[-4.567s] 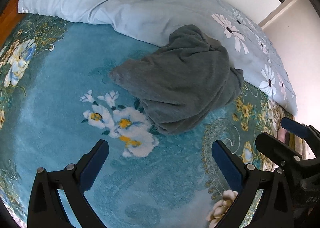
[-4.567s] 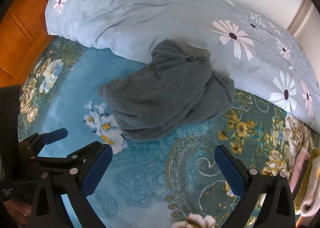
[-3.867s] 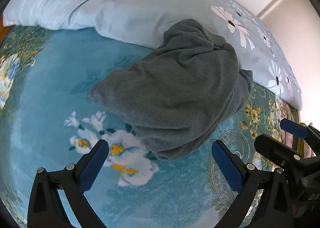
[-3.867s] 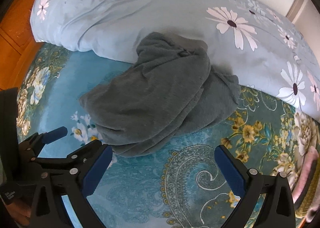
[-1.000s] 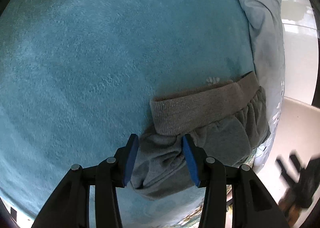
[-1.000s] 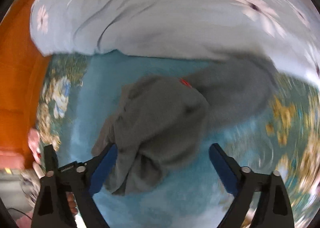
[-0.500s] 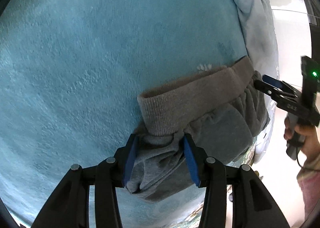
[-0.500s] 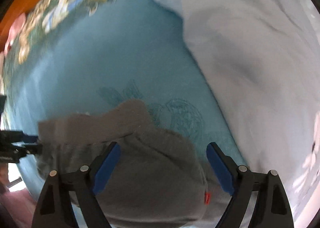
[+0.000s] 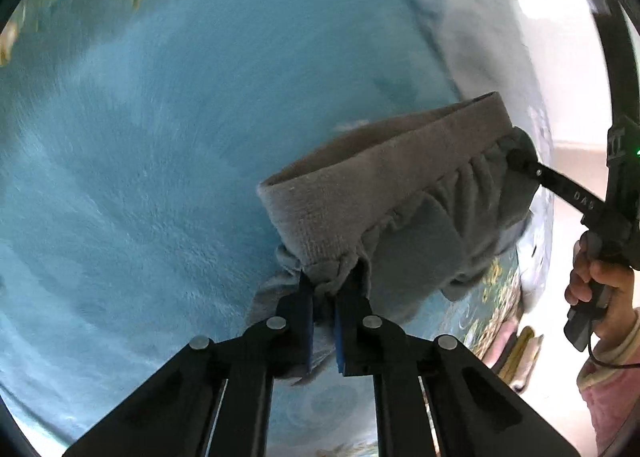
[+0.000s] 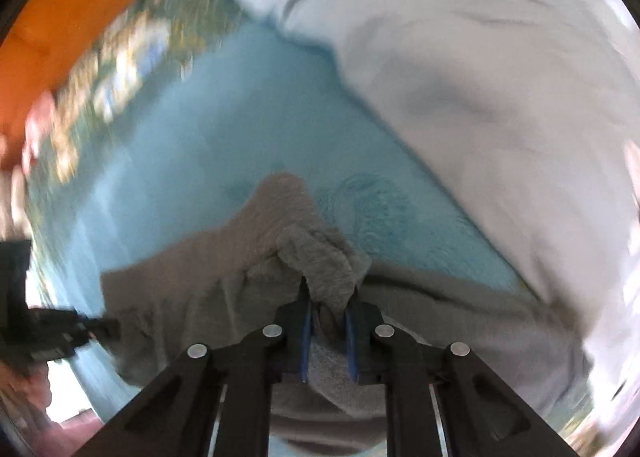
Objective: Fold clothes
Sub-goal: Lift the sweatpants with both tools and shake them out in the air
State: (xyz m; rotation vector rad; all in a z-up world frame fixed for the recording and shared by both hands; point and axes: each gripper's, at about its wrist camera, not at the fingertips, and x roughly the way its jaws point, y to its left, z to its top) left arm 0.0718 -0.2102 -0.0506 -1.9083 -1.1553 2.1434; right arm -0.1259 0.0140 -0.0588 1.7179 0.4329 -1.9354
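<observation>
Trousers (image 9: 404, 193): grey, held above the bed (image 9: 140, 137), waistband running from frame centre to right edge in left view. Left gripper (image 9: 323, 293) clamped on the near end; right gripper (image 10: 328, 305) clamped on the far end. Next: likely spread along this axis.
</observation>
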